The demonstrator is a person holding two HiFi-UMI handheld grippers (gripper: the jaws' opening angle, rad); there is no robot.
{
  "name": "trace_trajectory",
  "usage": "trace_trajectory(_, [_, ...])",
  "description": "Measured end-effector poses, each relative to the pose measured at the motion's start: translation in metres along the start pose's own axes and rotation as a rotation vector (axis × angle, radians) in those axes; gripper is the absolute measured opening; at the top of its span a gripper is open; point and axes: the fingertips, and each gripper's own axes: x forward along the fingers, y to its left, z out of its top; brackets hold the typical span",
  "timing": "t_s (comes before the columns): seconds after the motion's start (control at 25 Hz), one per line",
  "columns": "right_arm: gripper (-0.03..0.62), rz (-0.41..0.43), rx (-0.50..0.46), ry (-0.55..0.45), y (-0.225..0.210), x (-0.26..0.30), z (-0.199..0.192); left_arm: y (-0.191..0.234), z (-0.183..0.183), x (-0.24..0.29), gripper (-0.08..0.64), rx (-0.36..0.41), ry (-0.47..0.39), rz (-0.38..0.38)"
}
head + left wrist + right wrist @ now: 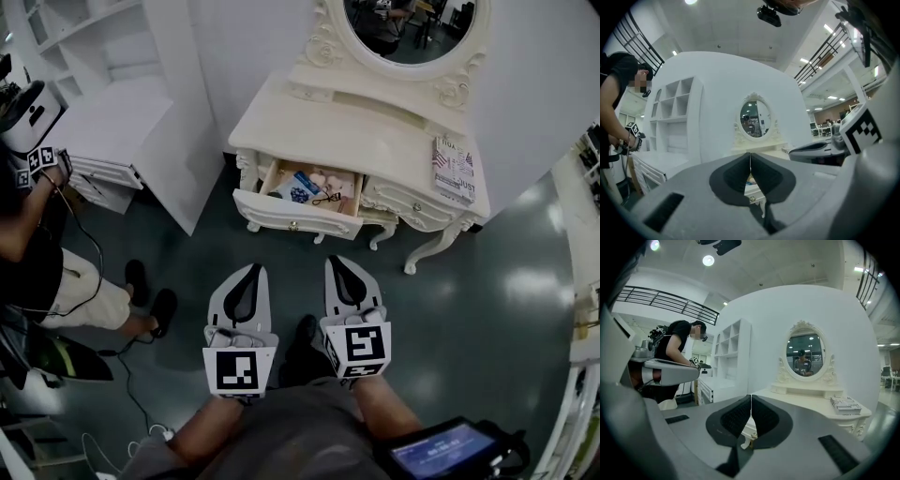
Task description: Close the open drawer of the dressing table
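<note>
Straight ahead of the left gripper (249,274) and right gripper (341,265), well apart, the drawer (298,214) hangs open from the table (375,131), front crosswise, about equally near both, whose fingers are clenched on nothing.

The dressing table (356,127) is cream, the floor (487,309) grey-green.

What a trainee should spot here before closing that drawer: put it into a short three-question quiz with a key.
1. True or false: the drawer of the dressing table stands open.
2. The magazines lie: A) on the tabletop's right end, B) on the floor, C) inside the drawer.
3. Fill in: the left hand-held gripper and the right hand-held gripper each have their jaws ____ (apart or together).

Key: 1 true; 2 A; 3 together.
</note>
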Motion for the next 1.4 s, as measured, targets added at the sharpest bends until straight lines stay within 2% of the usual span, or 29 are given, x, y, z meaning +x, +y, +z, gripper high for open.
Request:
trace_trajectory(0.52, [0.015, -0.050, 0.053, 0.060, -0.070, 0.097, -0.021, 0.023, -0.018, 0.126, 0.017, 0.012, 0.071, -0.040])
trace_trajectory(0.8, [0.015, -0.045, 0.057, 0.016, -0.110, 0.146, -0.002, 0.036, 0.005, 0.187, 0.017, 0.070, 0.053, -0.024])
trace_trajectory(1.04, [0.015, -0.034, 0.064, -0.031, -0.127, 0.175, 0.016, 0.041, 0.024, 0.209, 0.017, 0.129, 0.016, -0.008])
trace_trajectory(1.24, [0.015, -0.039, 0.072, -0.044, -0.131, 0.190, 0.023, 0.055, 0.025, 0.219, 0.017, 0.121, 0.030, 0.007])
trace_trajectory(1.4, [0.015, -0.053, 0.077, -0.019, -0.133, 0.204, 0.013, 0.066, 0.014, 0.234, 0.017, 0.118, 0.052, 0.000])
